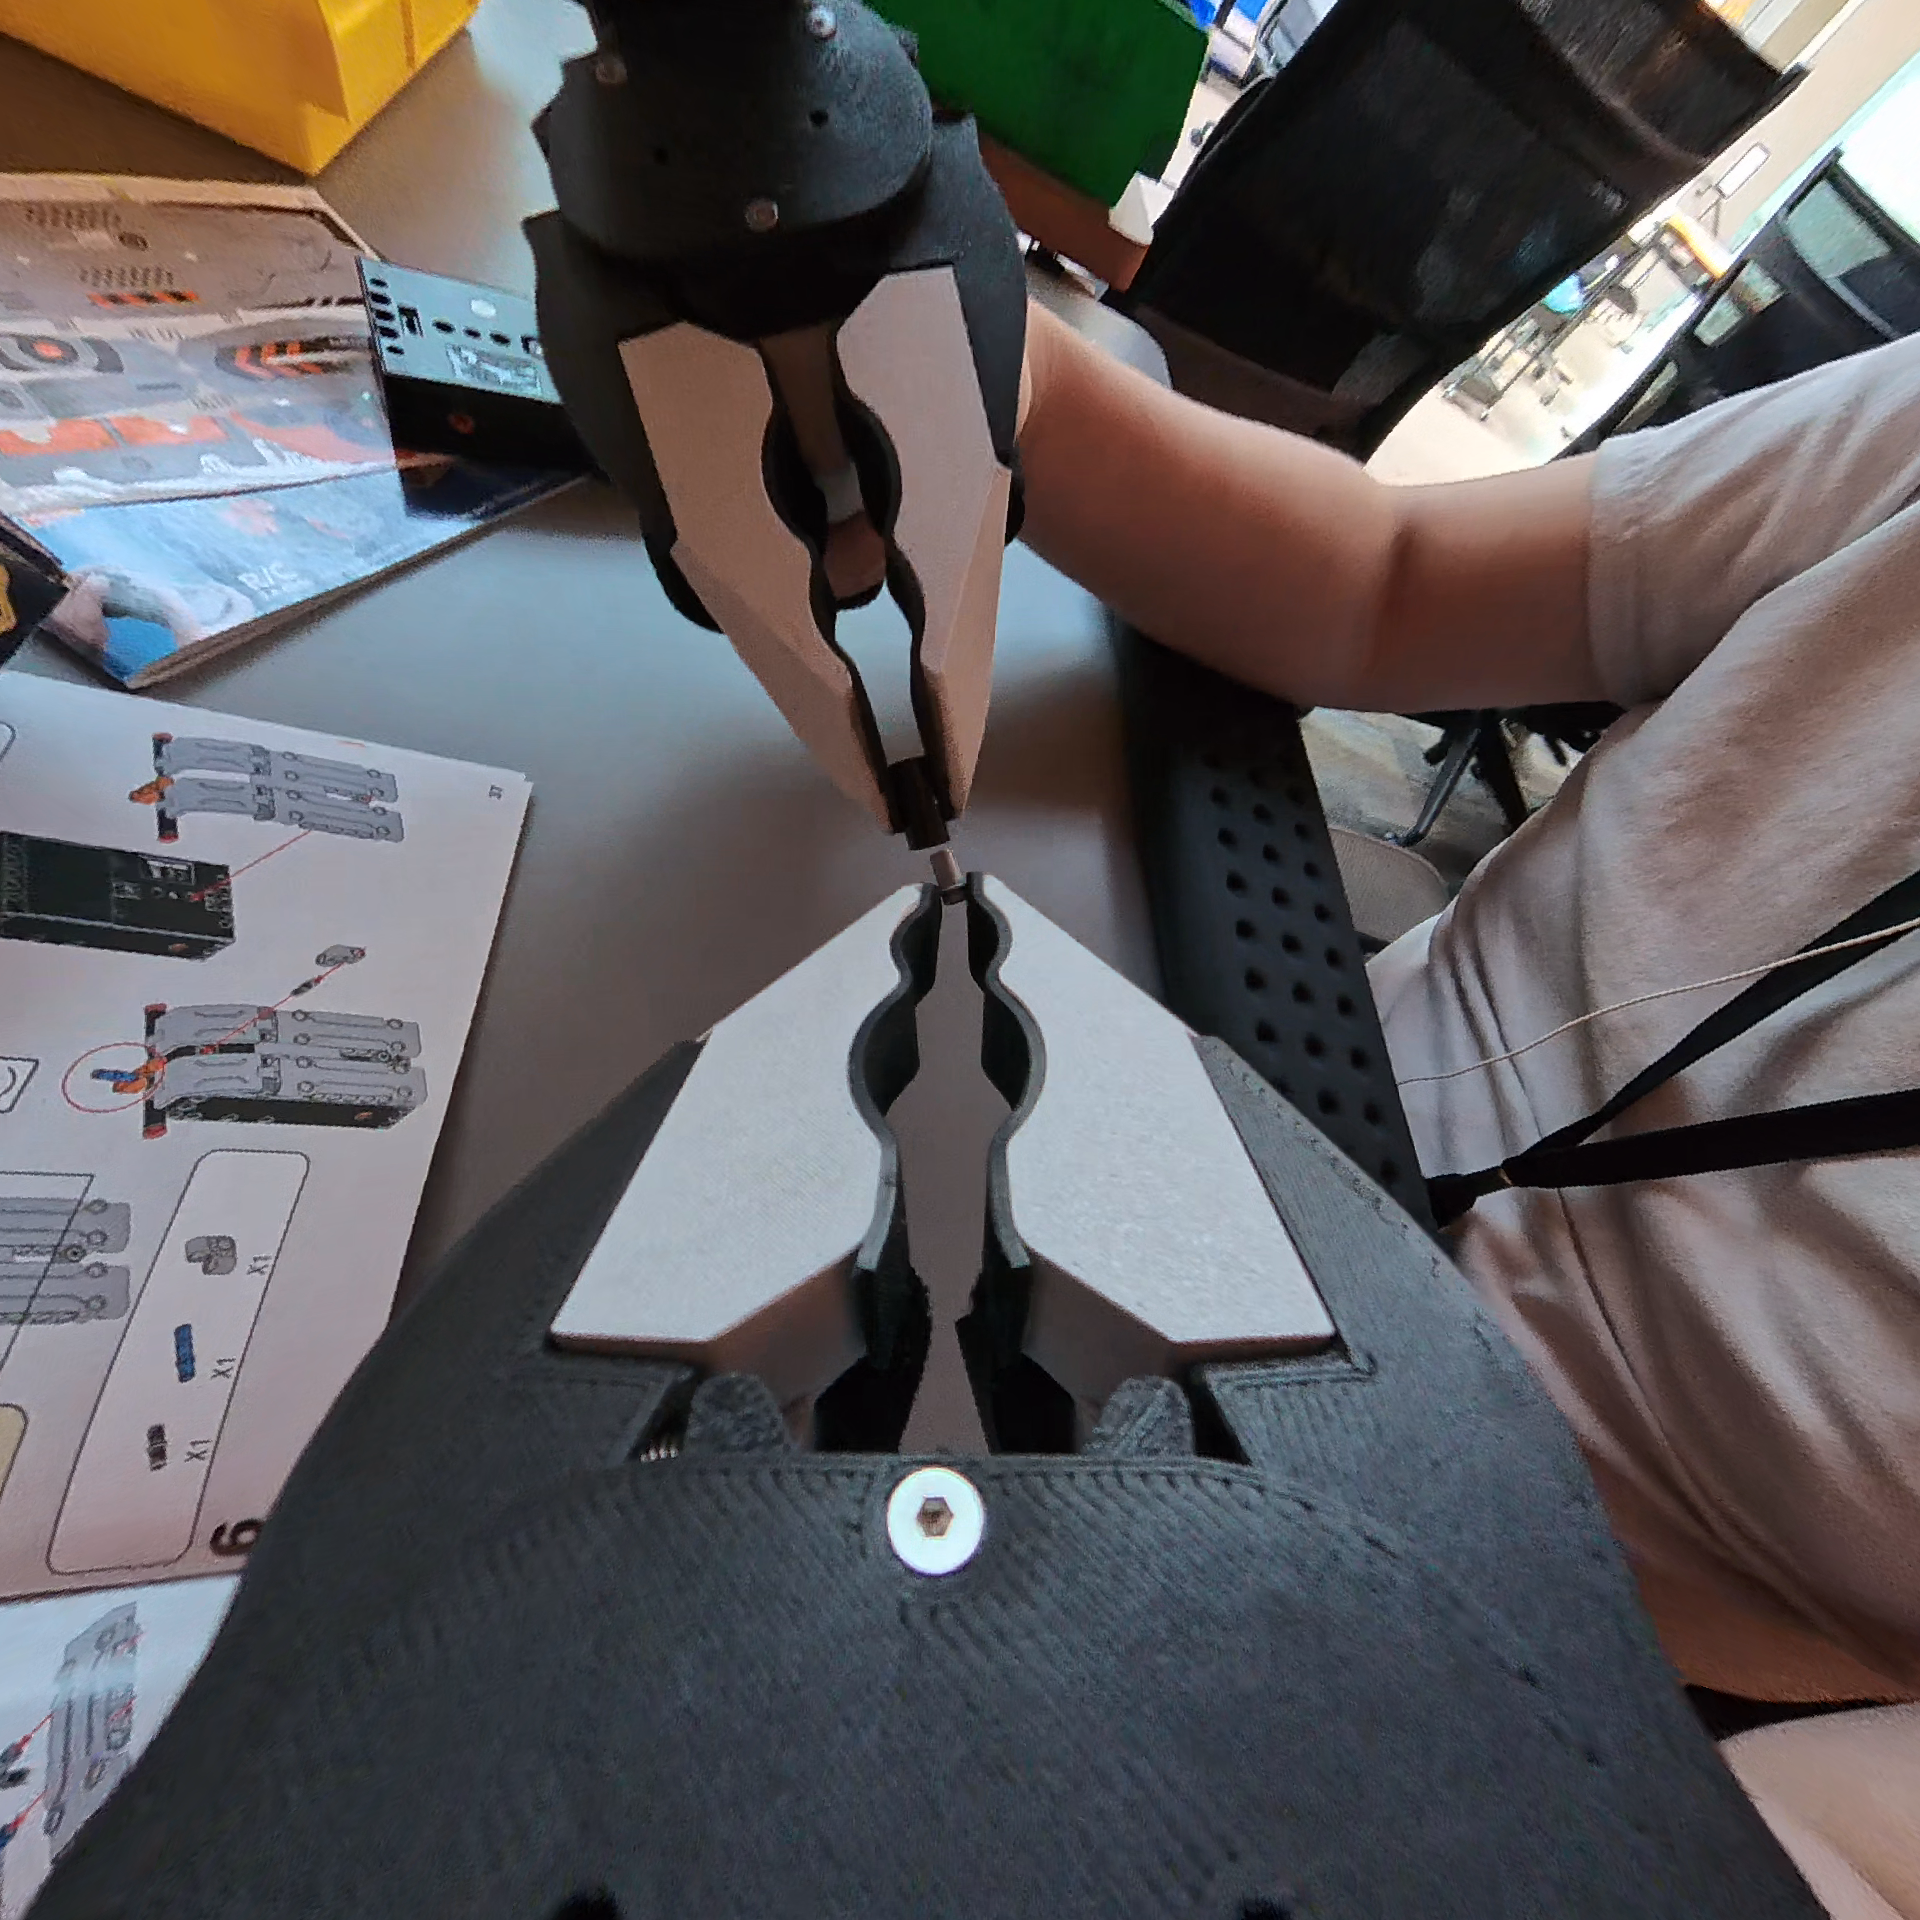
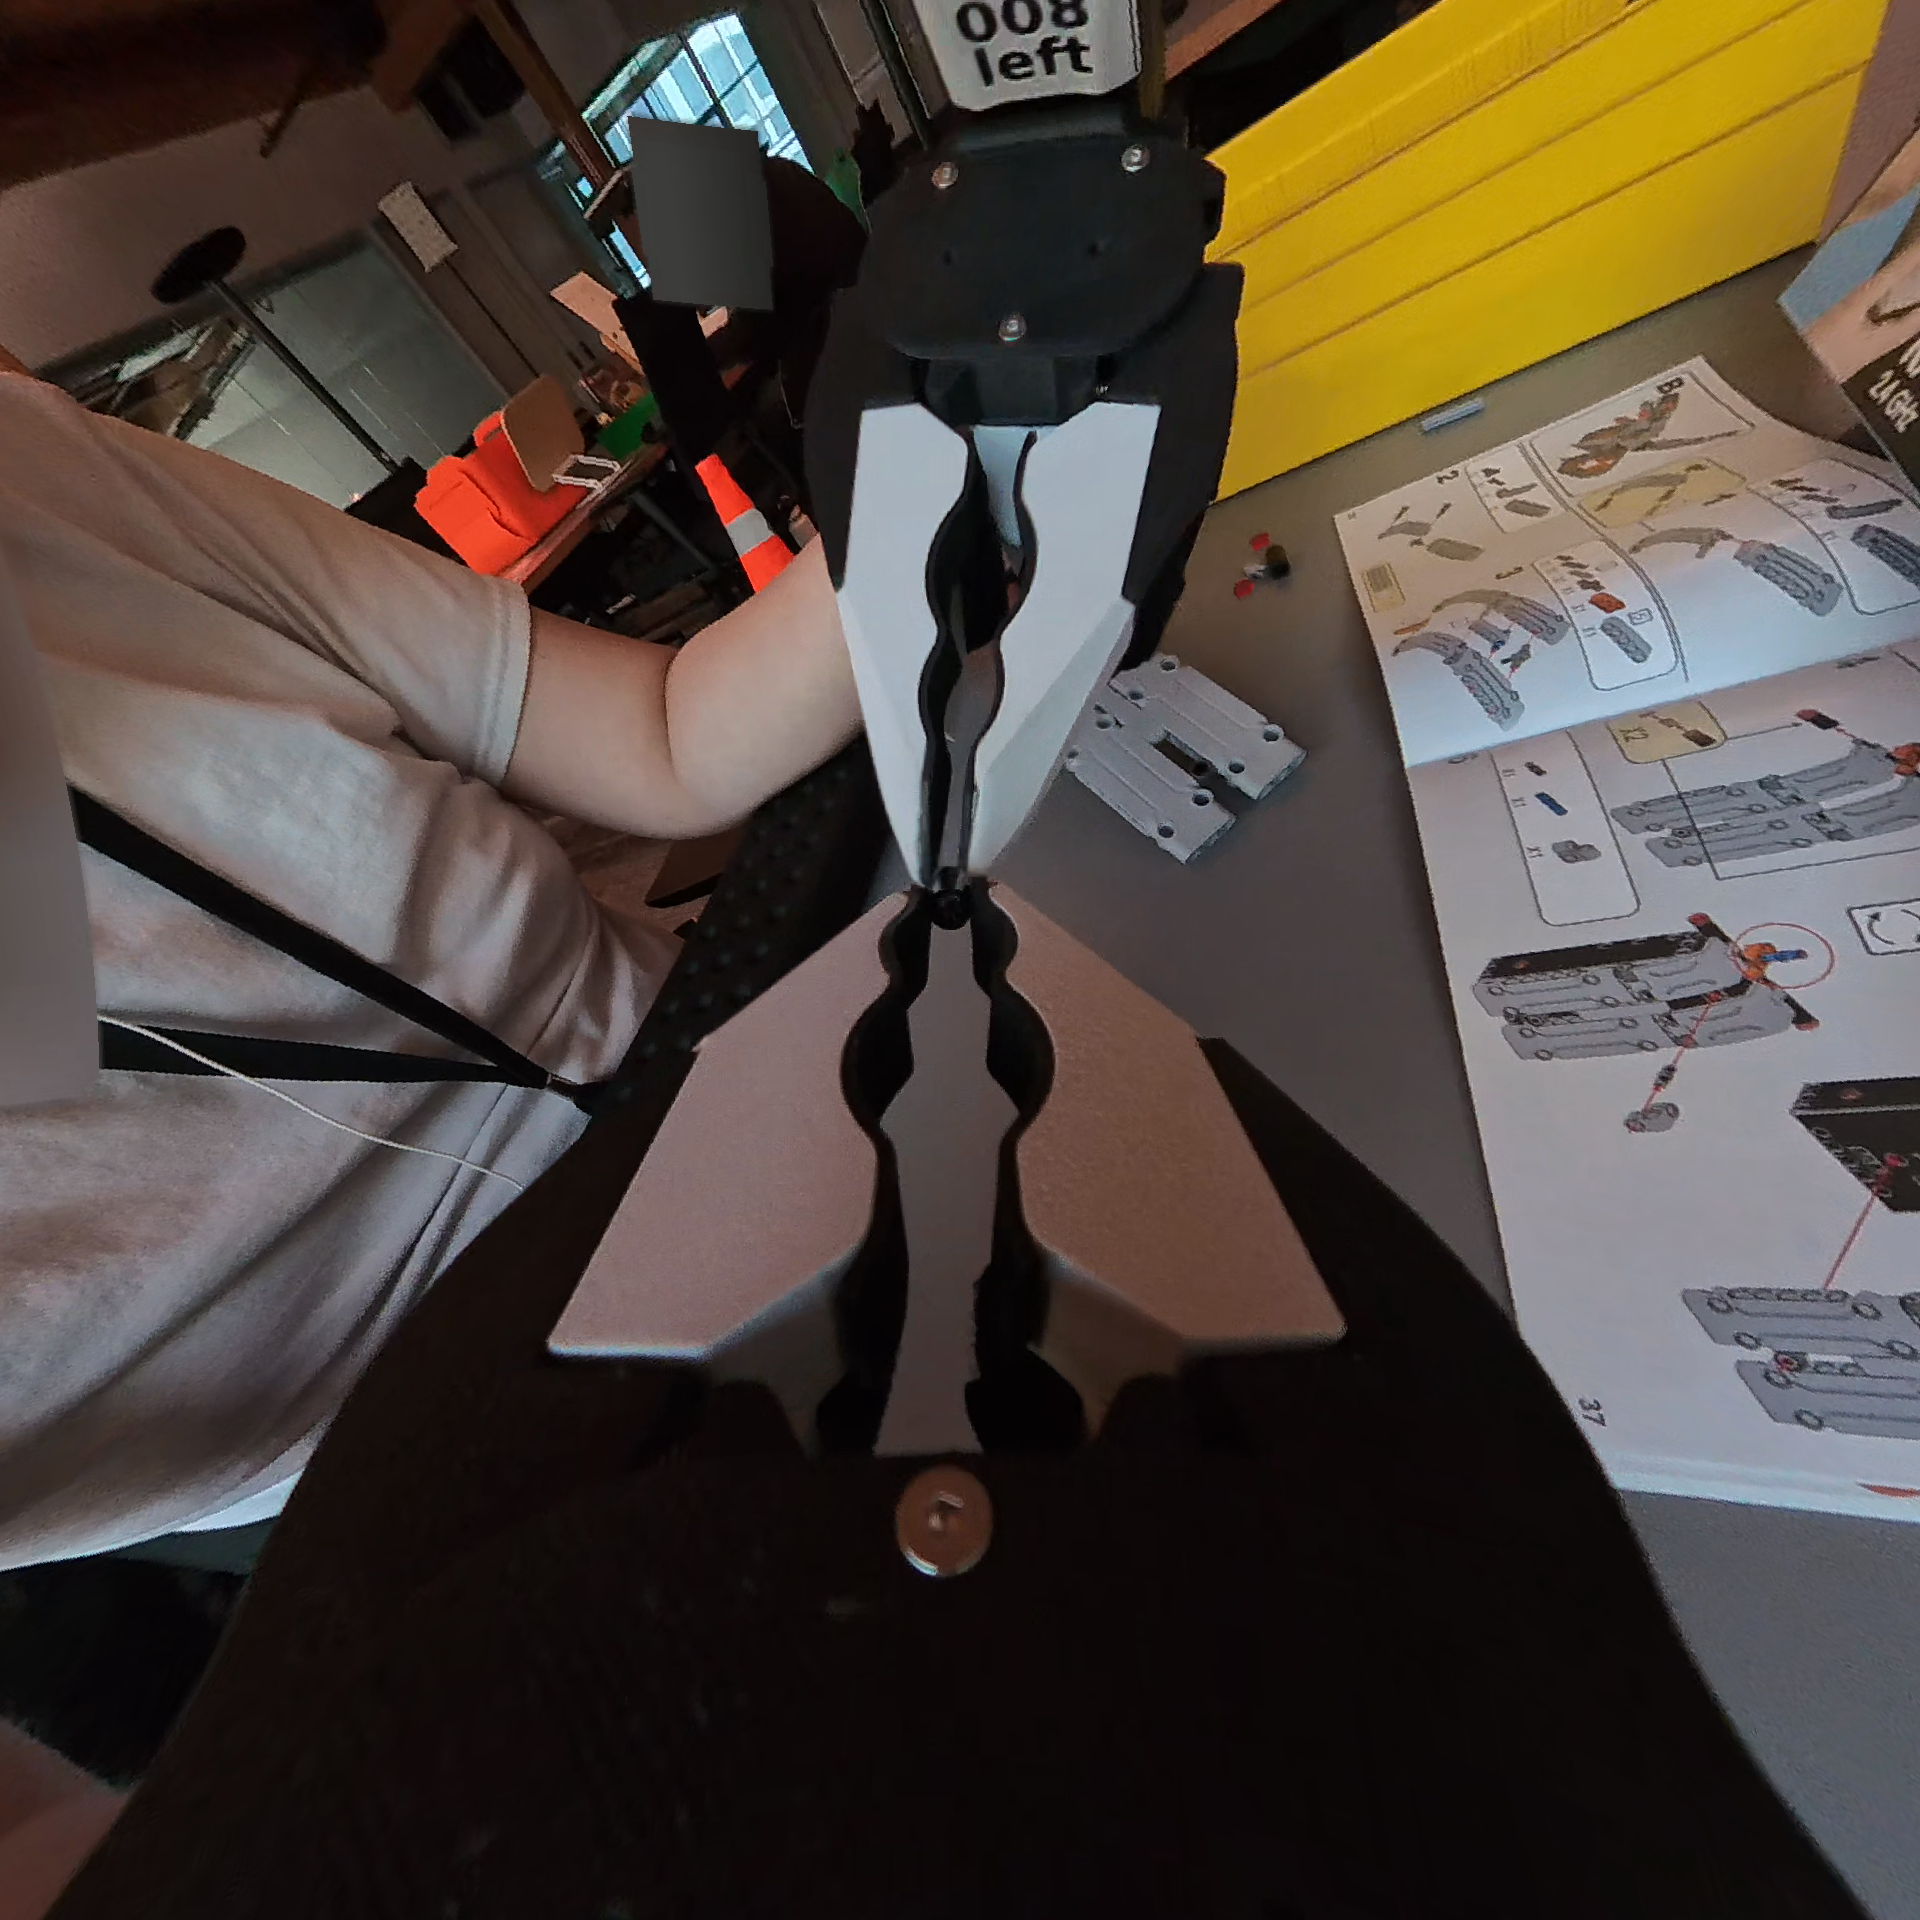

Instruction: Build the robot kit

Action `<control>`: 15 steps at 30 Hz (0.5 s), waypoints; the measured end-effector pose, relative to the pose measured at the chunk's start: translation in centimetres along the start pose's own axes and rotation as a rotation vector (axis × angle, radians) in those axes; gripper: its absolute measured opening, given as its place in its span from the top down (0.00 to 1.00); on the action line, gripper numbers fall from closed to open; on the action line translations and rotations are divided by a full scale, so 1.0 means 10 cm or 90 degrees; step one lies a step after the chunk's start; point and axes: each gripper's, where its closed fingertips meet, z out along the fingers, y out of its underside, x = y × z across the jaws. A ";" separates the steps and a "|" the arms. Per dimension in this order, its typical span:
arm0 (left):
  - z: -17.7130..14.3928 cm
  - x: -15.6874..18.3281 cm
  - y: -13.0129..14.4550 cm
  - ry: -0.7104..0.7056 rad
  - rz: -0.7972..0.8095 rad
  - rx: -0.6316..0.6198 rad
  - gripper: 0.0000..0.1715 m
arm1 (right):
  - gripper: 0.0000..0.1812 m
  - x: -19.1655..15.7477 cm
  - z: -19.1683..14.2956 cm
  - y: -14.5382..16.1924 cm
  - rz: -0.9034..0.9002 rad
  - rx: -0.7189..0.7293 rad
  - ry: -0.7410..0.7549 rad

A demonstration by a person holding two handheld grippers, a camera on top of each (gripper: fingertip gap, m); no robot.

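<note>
Writing shows on the white label (image 2: 1023, 47) atop the left hand-held gripper (image 2: 948, 878). There are also numbers on the instruction booklet (image 2: 1662, 1226) on the tabletop (image 2: 1340, 935).

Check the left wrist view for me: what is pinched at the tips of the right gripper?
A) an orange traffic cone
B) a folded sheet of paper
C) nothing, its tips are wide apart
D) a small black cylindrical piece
D: the right gripper has its tips closed on a small black cylindrical piece, tip to tip with the left gripper.
</note>
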 end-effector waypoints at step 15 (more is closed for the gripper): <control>-0.19 0.19 -0.26 0.106 -0.032 0.102 0.99 | 0.97 -0.23 0.02 -0.24 -0.065 0.065 -0.035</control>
